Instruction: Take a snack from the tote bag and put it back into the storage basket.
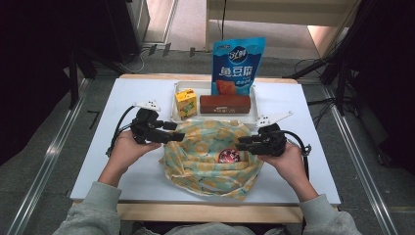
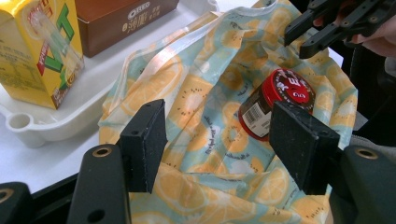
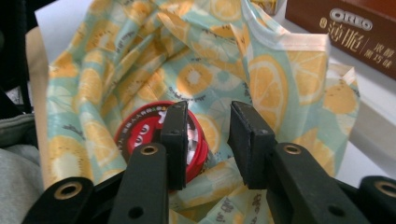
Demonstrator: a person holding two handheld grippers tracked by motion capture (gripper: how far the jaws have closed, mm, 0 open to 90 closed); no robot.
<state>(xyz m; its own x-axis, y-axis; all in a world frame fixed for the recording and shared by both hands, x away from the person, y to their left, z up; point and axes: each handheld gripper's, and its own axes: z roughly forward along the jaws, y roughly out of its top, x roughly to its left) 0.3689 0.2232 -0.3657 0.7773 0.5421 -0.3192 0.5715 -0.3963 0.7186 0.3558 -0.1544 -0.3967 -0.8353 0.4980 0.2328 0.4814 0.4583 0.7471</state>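
A soft bag printed with lemon slices lies open on the white table. Inside it a jar with a red lid rests on its side. My left gripper is at the bag's left rim. In the left gripper view it stands wide open over the fabric, with the jar beyond and nothing between its pads. My right gripper is at the bag's right rim. In the right gripper view it is partly open just above the folds, near the red lid, with no fabric pinched.
A white tray behind the bag holds a yellow juice carton, a brown Oreo box and an upright blue snack pouch. Bare table lies on both sides. The tray's rim is close to the bag.
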